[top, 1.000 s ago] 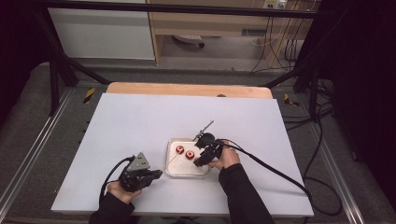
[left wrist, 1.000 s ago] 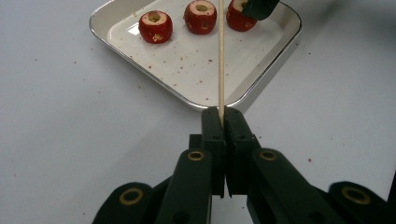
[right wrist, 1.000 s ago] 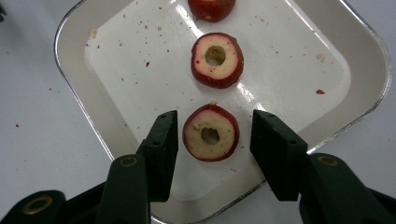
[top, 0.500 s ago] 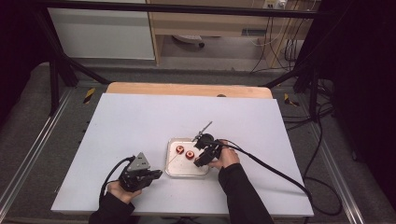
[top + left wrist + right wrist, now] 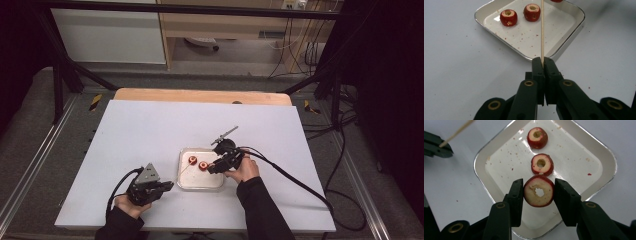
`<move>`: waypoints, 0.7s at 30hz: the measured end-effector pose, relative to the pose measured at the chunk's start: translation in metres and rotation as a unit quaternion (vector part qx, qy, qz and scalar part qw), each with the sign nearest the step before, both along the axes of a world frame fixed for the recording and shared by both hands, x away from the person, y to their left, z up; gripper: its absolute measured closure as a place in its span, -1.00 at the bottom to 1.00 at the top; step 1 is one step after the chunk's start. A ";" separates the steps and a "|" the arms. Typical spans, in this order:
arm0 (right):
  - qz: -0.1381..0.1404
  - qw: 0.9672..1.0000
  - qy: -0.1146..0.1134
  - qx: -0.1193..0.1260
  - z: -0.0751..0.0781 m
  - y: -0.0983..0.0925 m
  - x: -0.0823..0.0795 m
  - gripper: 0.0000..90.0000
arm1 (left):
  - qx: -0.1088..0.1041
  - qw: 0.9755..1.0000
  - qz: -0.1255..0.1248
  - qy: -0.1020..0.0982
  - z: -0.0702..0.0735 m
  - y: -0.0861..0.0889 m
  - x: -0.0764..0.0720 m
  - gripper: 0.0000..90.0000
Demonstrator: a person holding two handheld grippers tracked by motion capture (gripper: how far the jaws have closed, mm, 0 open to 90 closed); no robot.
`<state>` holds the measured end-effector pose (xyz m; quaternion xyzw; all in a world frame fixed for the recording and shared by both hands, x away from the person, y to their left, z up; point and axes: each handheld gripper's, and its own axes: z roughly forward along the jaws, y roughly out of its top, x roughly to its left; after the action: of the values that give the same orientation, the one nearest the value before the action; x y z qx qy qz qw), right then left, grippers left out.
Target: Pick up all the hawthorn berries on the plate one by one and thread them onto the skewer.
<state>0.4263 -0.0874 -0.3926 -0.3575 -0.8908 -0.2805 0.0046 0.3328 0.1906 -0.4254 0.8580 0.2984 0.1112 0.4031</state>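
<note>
The right gripper [image 5: 537, 192] has its jaws part-way open and closed on a cored red fruit piece [image 5: 539, 191]; both pads press against its skin, the cut face with its centre hole turned toward the camera, and the jaws have just been closing onto it. In the right gripper view two more cored pieces [image 5: 542, 164] lie beyond it in a line on the floor of a shallow metal tray [image 5: 604, 152], the nearer one just beside the held piece, the farther one [image 5: 537, 137] toward the tray's far corner. Red crumbs are scattered across the tray floor. The left gripper [image 5: 542, 61] has its jaws fully closed on the lower end of a thin wooden skewer [image 5: 542, 30], which rises straight from the jaws over the tray's near rim; in that view two pieces sit at the tray's far side. In the high view the left gripper [image 5: 167, 186] sits just left of the tray [image 5: 200, 184], held level, and the right gripper [image 5: 212, 167] comes in over the tray's right edge. The tray rests on a white desk [image 5: 150, 130], bare apart from fine red specks near the tray. A wooden edge [image 5: 200, 95] shows along the desk's far side. Grey floor [image 5: 35, 125] and black frame bars surround the desk; cables [image 5: 310, 195] trail off to the right, and pale cabinets [image 5: 110, 35] stand at the back.
</note>
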 end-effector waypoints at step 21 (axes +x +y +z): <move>-0.130 0.962 -0.047 0.235 0.004 -0.039 -0.018 0.34 | -0.027 0.999 0.030 0.002 -0.002 0.000 -0.002 0.96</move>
<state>0.4082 -0.1263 -0.3882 -0.4453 -0.7452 -0.4964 0.0098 0.3304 0.1904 -0.4273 0.8378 0.3272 0.1133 0.4220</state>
